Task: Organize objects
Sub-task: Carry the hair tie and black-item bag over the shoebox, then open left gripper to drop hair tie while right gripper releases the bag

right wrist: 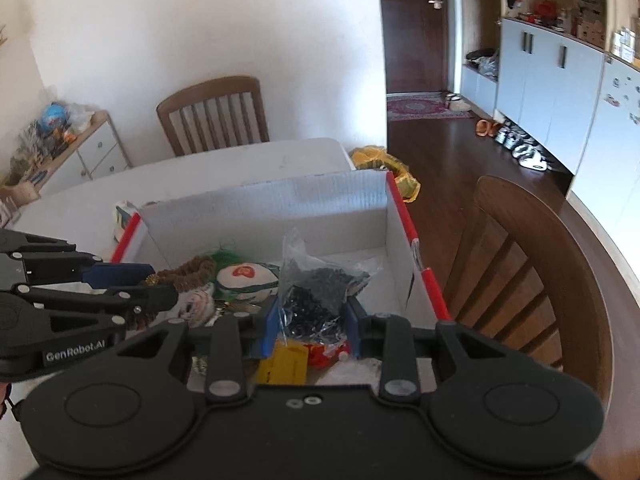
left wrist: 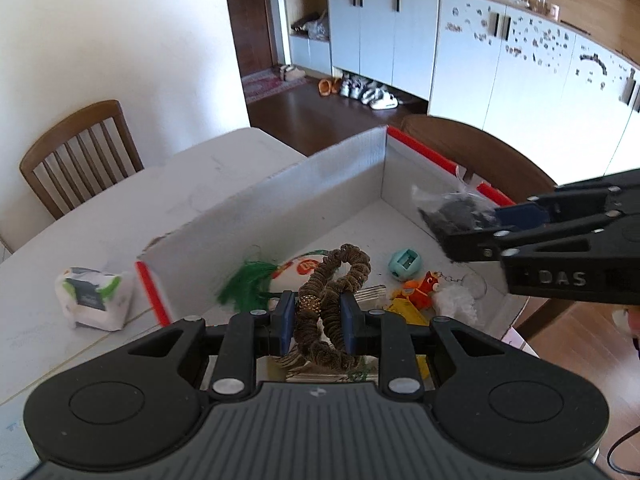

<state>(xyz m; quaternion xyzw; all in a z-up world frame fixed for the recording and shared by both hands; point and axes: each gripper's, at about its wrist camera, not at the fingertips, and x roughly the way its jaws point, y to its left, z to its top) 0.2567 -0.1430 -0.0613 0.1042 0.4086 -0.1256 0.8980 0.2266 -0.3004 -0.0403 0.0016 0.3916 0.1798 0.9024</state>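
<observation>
Jaws of the left gripper are clamping tight on a brown scrunchie, its blue pads pressing the ruffled loop from both sides. It is hanging over the near end of the box, above the clutter already inside. Judged step: lowering and releasing into the box. The scrunchie is soft and springy, so the jaws should be opening fully once low, or the ruffles may be snagging on a pad.

Jaws of the right gripper are closing narrowly on a clear bag of small black pieces, held over the box's right side. Its film is thin, crinkly and slack, so the contents may be shifting; a low release is advisable.

Box walls are ribbed white board with red edging. Inside are lying a green-tufted plush, a teal round toy and an orange figure. A wrapped white packet is sitting on the counter, left of the box.
</observation>
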